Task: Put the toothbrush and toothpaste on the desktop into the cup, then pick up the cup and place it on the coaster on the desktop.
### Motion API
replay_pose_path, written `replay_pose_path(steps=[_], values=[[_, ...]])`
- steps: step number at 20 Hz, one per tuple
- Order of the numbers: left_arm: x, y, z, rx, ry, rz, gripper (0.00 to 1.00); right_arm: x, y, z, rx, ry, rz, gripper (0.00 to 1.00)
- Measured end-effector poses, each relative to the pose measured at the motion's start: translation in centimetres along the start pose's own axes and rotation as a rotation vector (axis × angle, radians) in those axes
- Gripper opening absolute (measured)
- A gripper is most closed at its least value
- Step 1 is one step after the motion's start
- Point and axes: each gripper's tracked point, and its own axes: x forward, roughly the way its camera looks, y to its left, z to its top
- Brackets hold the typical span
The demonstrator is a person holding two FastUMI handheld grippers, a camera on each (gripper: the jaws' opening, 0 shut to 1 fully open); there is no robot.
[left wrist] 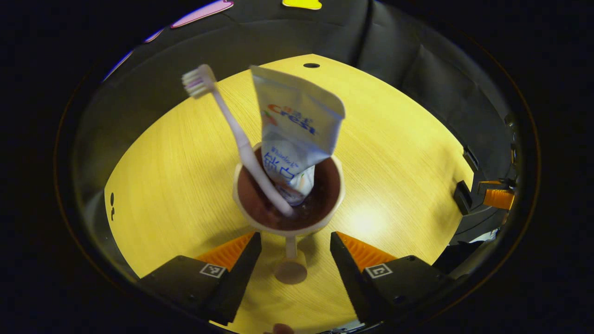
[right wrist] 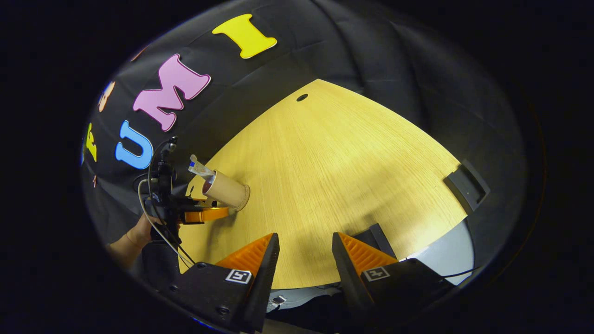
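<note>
A beige cup (left wrist: 241, 185) with a brown inside stands on the yellow wooden desktop (left wrist: 185, 153). Inside it lean a white toothbrush (left wrist: 232, 125), bristles up at the left, and a toothpaste tube (left wrist: 297, 125), crimped end up. My left gripper (left wrist: 293, 236) is open just behind the cup, and the cup's knobbed handle (left wrist: 291, 270) lies between the fingers without touching them. The right gripper view shows the cup (right wrist: 227, 190) far left with the left gripper (right wrist: 204, 213) beside it. My right gripper (right wrist: 305, 236) hangs open and empty over the desk's near edge.
A dark flat square piece (right wrist: 466, 185) sits at the desk's right edge, another (right wrist: 376, 236) near my right fingers. A small hole (right wrist: 302, 97) marks the far end of the desktop. A hand (right wrist: 134, 236) and cables are behind the left gripper. Black cloth walls surround the desk.
</note>
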Motion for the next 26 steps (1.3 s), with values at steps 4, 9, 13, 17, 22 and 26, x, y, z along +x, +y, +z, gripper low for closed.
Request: replay_pose_path(steps=[4, 9, 13, 17, 22, 26], values=[[-3.2, 0.3, -0.5, -0.035, -0.094, 0.024, 0.97, 0.2, 2.4, -0.2, -0.024, -0.010, 0.020, 0.75], [-10.1, 0.9, -2.6, -0.140, -0.280, 0.078, 0.97, 0.1, 8.9, -0.2, -0.105, -0.033, 0.092, 0.94], [-15.8, 1.7, -4.4, -0.214, -0.422, 0.129, 0.97, -0.4, 13.8, -0.8, -0.208, -0.056, 0.125, 0.96], [-20.6, 2.4, -6.6, -0.254, -0.512, 0.181, 0.97, -1.0, 18.0, -1.4, -0.295, -0.078, 0.156, 0.97], [-23.0, 2.3, -9.4, -0.325, -0.559, 0.189, 0.97, -2.1, 22.7, -1.3, -0.374, -0.125, 0.170, 0.98], [-24.5, 2.6, -10.8, -0.420, -0.584, 0.185, 0.96, -2.8, 26.4, -1.2, -0.480, -0.158, 0.209, 0.98]])
